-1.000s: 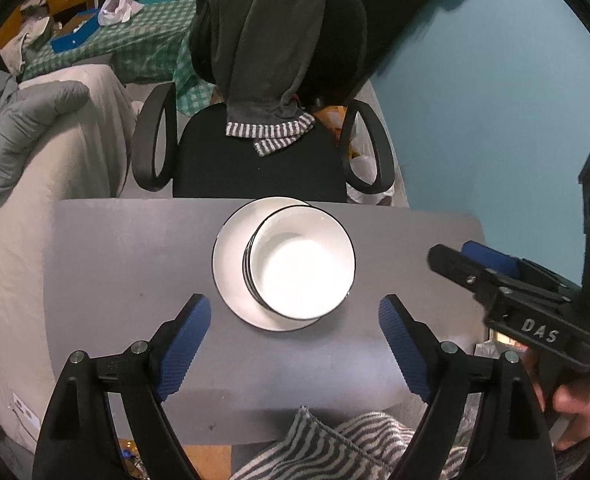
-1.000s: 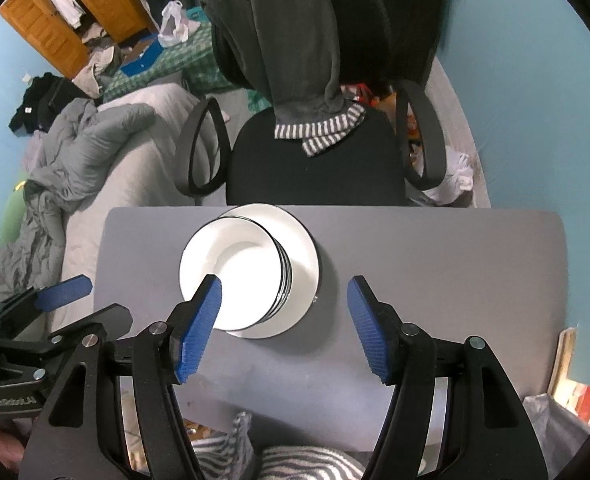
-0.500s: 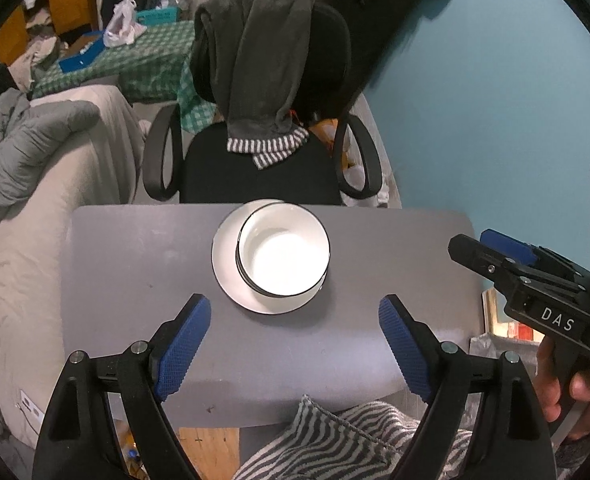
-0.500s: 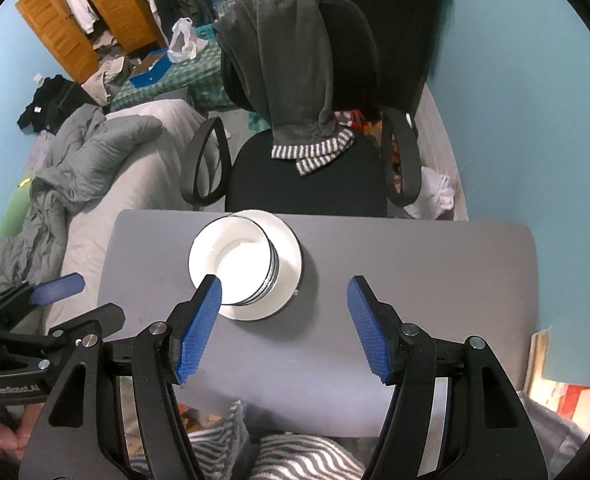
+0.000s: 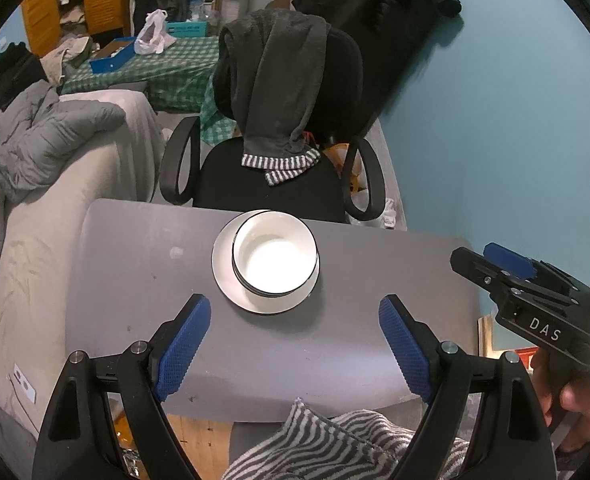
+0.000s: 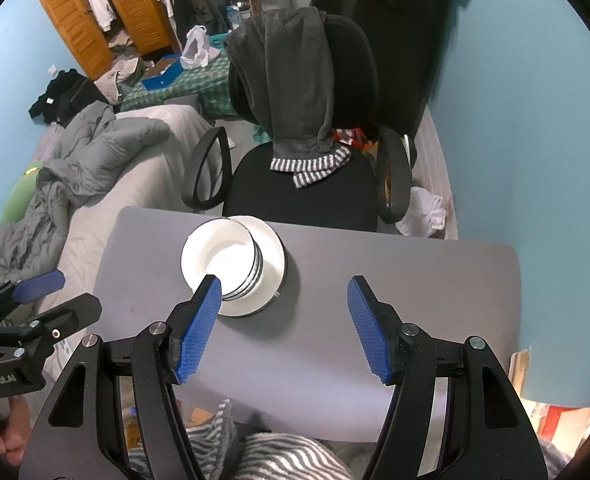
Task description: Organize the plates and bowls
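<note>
Grey table (image 5: 135, 280) recedes: your left gripper (image 5: 291, 344) and right gripper (image 6: 283, 328) have lifted away, both released; stacked bowls (image 5: 275, 260) on plate (image 5: 231, 284) look organized, centre frame.

Stacked bowls (image 5: 275, 258) on plate (image 5: 225, 276); left tongs (image 5: 295, 346) empty (jaws wide).

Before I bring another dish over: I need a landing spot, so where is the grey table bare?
Two bare stretches of the grey table: left of the white plate out to the table's left edge, and right of it to the far right edge. The near strip in front of the plate is also bare. The only occupied spot is mid-table at the back, where stacked bowls sit on the plate.
</note>
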